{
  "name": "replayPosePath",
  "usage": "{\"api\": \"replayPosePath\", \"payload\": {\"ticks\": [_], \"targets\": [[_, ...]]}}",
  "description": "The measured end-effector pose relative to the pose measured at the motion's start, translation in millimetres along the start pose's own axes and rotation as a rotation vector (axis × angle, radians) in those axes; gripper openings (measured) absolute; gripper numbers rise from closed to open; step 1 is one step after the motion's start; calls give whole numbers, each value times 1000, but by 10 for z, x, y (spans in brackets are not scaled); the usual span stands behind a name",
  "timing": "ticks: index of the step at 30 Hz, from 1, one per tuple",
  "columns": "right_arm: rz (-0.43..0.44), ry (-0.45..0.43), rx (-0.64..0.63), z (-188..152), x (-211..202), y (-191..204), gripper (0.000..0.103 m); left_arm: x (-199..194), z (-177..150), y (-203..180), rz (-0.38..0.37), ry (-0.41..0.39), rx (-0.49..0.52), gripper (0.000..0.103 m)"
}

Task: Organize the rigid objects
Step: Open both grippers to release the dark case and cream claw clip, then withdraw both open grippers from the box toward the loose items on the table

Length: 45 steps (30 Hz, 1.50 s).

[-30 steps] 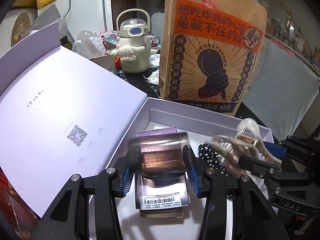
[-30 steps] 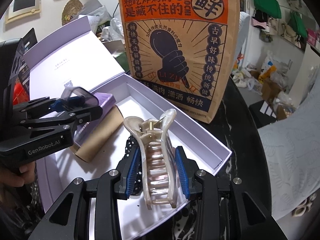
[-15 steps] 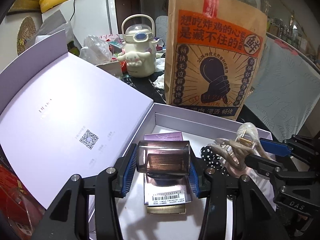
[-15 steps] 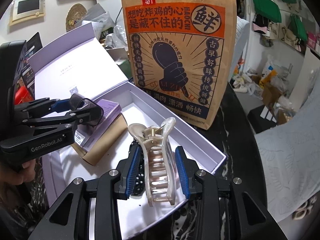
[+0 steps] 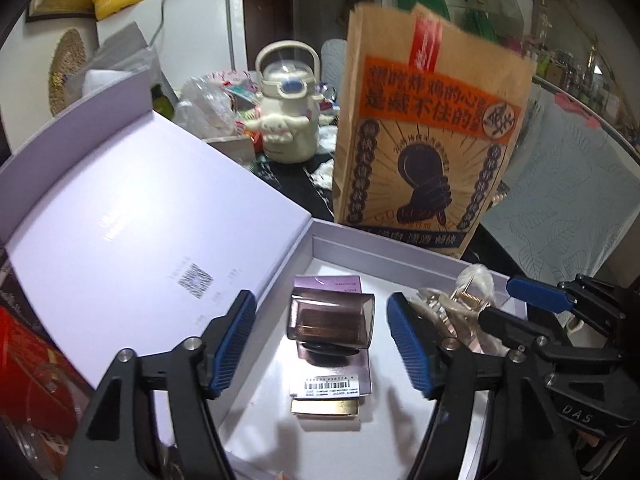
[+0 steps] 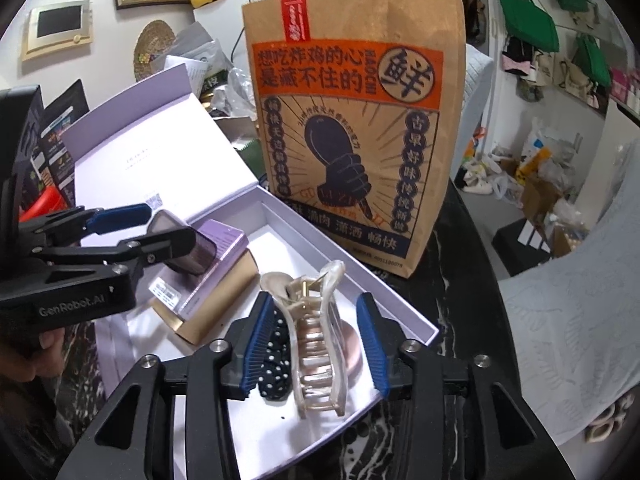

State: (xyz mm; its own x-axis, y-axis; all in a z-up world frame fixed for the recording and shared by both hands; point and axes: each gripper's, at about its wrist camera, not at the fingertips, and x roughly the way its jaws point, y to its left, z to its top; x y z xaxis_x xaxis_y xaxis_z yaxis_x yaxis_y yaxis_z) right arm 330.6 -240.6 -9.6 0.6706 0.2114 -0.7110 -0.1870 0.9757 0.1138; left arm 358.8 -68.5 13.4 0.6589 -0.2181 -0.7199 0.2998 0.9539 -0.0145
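Observation:
A lavender gift box lies open with its lid folded back to the left. My left gripper is open over the box; a smoky transparent case rests between its spread fingers on a purple packet atop a gold box. My right gripper is open around a pearly hair claw, which lies in the box beside a black polka-dot clip. The claw also shows in the left wrist view.
A tall brown paper bag with orange print stands right behind the box. A cream kettle-shaped bottle and clutter sit further back. A red item lies left of the lid. The dark marble tabletop ends at the right.
Both grippers opened. The left let go of the smoky case, which now rests on the purple packet; the right released the hair claw into the box. Both pulled back slightly.

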Motion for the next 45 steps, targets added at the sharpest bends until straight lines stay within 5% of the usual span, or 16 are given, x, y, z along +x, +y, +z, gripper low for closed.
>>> {"api": "replayPosePath", "payload": {"ticks": [1, 4, 27, 45], "targets": [[1, -2, -3, 5, -21, 14, 45, -48, 2, 6, -1, -12, -5, 87], [3, -10, -10, 1, -94, 46, 55, -163, 0, 19, -1, -38, -13, 96], [-49, -132, -61, -177, -1021, 415, 66, -1056, -250, -3, -8, -118, -2, 97], [-34, -163, -100, -662, -1566, 820, 69, -1685, -808, 31, 9, -127, -15, 97]]}}
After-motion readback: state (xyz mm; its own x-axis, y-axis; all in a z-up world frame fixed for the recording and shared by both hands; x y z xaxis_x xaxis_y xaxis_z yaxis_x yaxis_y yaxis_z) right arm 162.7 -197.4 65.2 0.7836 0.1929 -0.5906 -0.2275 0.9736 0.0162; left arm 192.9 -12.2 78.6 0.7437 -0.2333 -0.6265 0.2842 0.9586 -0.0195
